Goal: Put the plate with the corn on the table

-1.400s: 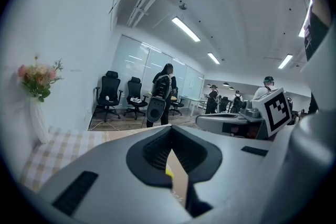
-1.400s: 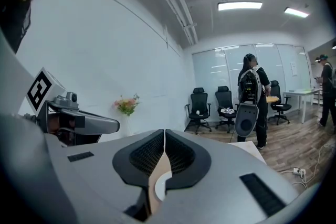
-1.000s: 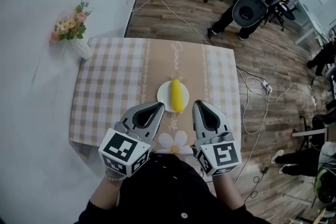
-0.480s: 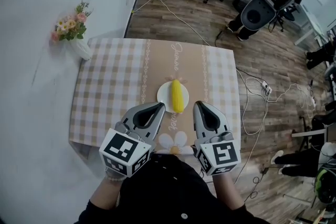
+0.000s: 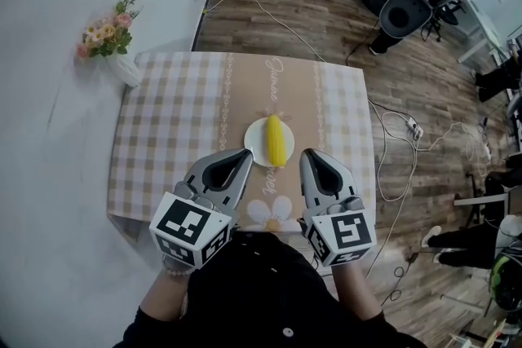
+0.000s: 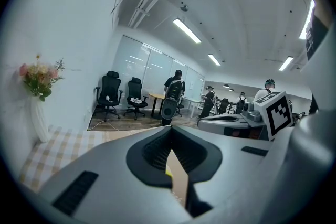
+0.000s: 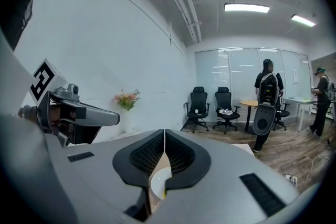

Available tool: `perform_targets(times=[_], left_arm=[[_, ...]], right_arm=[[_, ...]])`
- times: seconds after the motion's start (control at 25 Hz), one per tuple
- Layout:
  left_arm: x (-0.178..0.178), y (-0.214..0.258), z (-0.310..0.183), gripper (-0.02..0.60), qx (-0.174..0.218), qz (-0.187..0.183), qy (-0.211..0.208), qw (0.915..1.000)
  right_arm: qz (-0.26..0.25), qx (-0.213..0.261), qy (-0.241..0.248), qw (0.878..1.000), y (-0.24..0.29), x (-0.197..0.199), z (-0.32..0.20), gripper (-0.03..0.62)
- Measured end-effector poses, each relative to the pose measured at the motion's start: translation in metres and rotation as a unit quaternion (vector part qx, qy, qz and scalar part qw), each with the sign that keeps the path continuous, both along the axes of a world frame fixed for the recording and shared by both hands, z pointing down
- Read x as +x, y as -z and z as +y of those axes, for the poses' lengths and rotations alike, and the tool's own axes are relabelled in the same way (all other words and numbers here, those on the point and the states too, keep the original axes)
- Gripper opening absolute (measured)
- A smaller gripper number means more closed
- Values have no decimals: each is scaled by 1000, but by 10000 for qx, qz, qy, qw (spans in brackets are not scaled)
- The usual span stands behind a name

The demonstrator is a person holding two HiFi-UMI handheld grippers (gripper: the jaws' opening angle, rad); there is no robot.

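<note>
The plate (image 5: 258, 144) with the corn (image 5: 276, 140) lies flat at the middle of the table (image 5: 171, 126), just where it was a second ago. The left tongs (image 5: 244, 154) at its 7 o'clock and the right tongs (image 5: 307, 154) at its 5 o'clock stay just beside it, each pressed together on nothing. Only the view has drifted slightly. The placing looks done, and drawing both tongs back is likely all that remains.
</note>
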State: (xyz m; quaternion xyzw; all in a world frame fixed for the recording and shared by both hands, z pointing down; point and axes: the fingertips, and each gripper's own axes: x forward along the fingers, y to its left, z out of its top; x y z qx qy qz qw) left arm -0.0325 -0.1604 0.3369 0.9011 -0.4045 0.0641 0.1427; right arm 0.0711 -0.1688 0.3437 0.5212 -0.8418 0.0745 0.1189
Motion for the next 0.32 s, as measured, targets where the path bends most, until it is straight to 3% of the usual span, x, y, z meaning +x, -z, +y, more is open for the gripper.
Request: perform_targets(times=[0.32], left_arm=[[-2,-2,-10,14,142,-91,147,9997]], right_arm=[[47,91,86,9999,3,1,-8,44]])
